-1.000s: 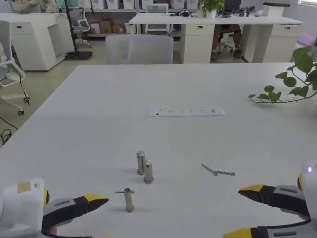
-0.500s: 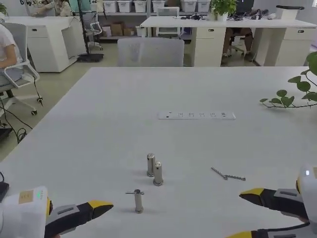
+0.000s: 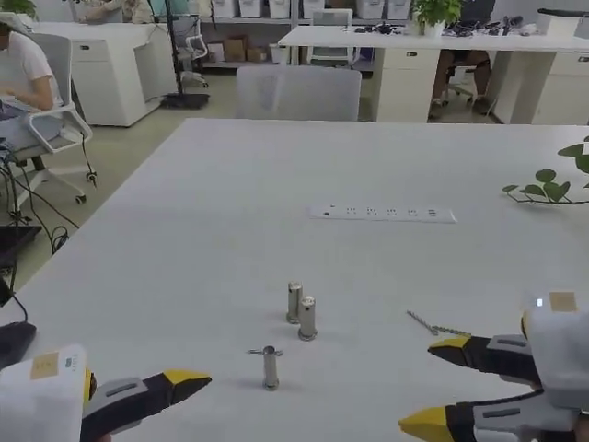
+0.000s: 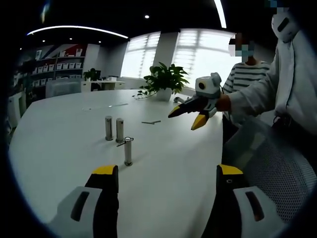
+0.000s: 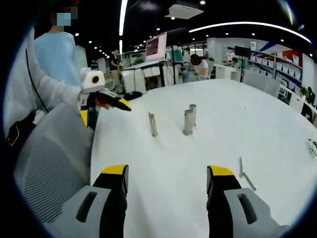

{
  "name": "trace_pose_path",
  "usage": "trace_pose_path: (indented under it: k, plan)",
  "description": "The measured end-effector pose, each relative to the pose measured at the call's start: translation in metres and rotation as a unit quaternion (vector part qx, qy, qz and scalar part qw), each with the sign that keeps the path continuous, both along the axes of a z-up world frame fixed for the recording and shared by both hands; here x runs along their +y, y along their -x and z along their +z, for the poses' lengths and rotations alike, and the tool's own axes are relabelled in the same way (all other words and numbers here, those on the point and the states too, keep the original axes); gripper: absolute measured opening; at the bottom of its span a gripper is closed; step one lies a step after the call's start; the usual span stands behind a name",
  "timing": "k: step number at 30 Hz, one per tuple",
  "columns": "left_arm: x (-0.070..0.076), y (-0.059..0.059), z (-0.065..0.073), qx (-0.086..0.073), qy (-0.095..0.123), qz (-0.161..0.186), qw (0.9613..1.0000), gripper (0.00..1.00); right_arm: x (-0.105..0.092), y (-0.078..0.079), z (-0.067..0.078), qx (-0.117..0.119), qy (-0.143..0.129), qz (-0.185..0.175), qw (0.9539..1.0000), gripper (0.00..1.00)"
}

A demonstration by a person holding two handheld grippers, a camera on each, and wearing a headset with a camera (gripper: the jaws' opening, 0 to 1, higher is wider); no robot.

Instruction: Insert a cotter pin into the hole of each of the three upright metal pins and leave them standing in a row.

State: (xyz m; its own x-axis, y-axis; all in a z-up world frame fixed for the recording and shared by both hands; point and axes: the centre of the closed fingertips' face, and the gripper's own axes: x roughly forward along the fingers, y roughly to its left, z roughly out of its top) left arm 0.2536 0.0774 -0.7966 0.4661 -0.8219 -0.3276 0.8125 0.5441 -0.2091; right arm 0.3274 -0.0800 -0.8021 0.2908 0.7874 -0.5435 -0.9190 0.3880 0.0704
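Cotter pins (image 3: pixel 433 324) lie loose just ahead of the right gripper (image 3: pixel 419 387), which is spread and empty like the left gripper (image 4: pixel 167 171). Nearest metal pin (image 3: pixel 270 366) carries one; the next move likely means pinching another for the two bare pins (image 3: pixel 307 319).

place: open-plan office
furniture: white desks (image 3: pixel 405 78) with drawers, office chairs (image 3: pixel 299 92), big white table (image 3: pixel 184 230) with a power strip (image 3: pixel 382 214) on it
storage: plastic bins (image 3: pixel 253 7) shelved along the back wall
kit: monitor (image 5: pixel 156 47)
people: person (image 3: pixel 23 69) seated at a desk
ceiling: strip lights (image 5: pixel 122 15)
extras: potted plant (image 4: pixel 166 79), large windows (image 4: pixel 198 49)
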Motion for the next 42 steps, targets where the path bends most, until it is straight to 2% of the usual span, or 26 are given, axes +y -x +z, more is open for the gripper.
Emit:
trace_pose_path:
  k: [10,14,23,31,42]
  plan:
    - [0.004,0.000,0.001,-0.001,0.003,0.008,1.0000,0.81,0.029,-0.033,0.007,-0.011,0.003,0.020,0.9997,0.65]
    - [0.006,0.001,0.002,-0.001,0.005,0.011,0.9999,0.80,0.043,-0.044,0.006,-0.013,0.004,0.024,0.9996,0.63]
    - [0.005,0.004,0.002,-0.003,0.004,0.007,1.0000,0.79,0.071,-0.055,-0.003,-0.006,0.010,0.043,0.9990,0.60]
    - [0.004,0.008,0.002,-0.001,0.003,0.006,1.0000,0.78,0.085,-0.060,-0.009,0.003,0.011,0.047,0.9988,0.59]
    - [0.004,0.009,0.002,-0.003,0.003,0.005,1.0000,0.78,0.101,-0.070,-0.015,0.001,0.017,0.045,0.9988,0.48]
